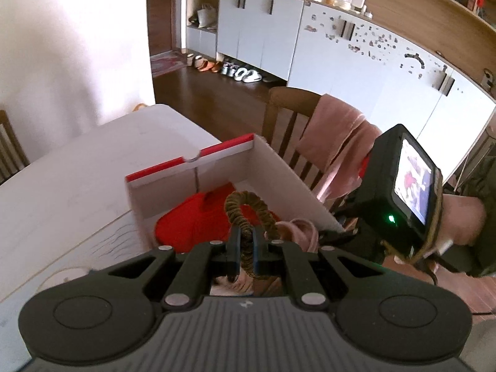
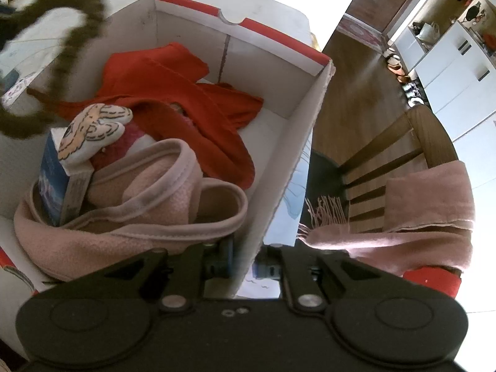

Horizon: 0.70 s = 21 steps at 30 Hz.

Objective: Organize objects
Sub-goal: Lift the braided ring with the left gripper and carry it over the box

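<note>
One olive scrunchie (image 1: 248, 214) (ring upright, loop rising above the box (image 1: 279, 167)) is pinched in the left tool (image 1: 246, 248).

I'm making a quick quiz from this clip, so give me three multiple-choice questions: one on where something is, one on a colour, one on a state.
1. Where is the red garment?
A. in the box
B. on the chair
C. on the floor
2. What colour is the scarf on the chair?
A. blue
B. pink
C. green
3. What is the left tool doing?
A. open, empty
B. shut on a scrunchie
C. gripping the box wall

Answers: 1 A, it lies between the box walls. 2 B, pink fabric drapes the chair back. 3 B, the brown loop is pinched between its fingers.
</note>
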Tool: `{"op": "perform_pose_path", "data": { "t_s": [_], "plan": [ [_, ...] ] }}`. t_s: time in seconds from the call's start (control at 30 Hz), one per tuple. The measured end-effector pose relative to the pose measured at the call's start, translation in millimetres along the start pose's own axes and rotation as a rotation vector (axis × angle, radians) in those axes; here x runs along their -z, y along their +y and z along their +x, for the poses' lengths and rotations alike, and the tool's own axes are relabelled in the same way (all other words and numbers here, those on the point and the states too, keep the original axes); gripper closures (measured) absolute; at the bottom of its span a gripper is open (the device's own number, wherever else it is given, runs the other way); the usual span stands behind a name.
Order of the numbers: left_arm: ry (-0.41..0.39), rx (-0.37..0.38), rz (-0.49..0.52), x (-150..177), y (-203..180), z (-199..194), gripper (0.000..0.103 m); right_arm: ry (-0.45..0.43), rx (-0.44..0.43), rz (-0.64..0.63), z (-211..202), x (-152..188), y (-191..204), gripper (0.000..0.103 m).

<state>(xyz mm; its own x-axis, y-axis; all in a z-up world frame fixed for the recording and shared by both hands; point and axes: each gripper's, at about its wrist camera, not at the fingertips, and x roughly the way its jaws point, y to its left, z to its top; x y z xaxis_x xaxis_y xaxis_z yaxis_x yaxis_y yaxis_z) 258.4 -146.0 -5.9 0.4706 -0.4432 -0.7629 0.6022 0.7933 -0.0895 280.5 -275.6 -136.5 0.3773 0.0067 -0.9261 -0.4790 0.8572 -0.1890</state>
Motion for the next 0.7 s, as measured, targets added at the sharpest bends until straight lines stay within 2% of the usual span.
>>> {"op": "perform_pose_path", "data": {
  "t_s": [0.23, 0.4, 0.7],
  "plan": [
    [0.006, 0.047, -0.033, -4, -3, 39, 0.097, -0.004, -0.004, -0.003, 0, 0, -1, 0.093],
    [0.057, 0.022, -0.035, 2, -4, 63, 0.097, -0.005, -0.008, -0.005, 0, 0, -1, 0.094],
    [0.112, -0.004, -0.01, 9, -6, 84, 0.097, -0.005, -0.008, -0.009, 0, -1, 0, 0.094]
  ]
}}
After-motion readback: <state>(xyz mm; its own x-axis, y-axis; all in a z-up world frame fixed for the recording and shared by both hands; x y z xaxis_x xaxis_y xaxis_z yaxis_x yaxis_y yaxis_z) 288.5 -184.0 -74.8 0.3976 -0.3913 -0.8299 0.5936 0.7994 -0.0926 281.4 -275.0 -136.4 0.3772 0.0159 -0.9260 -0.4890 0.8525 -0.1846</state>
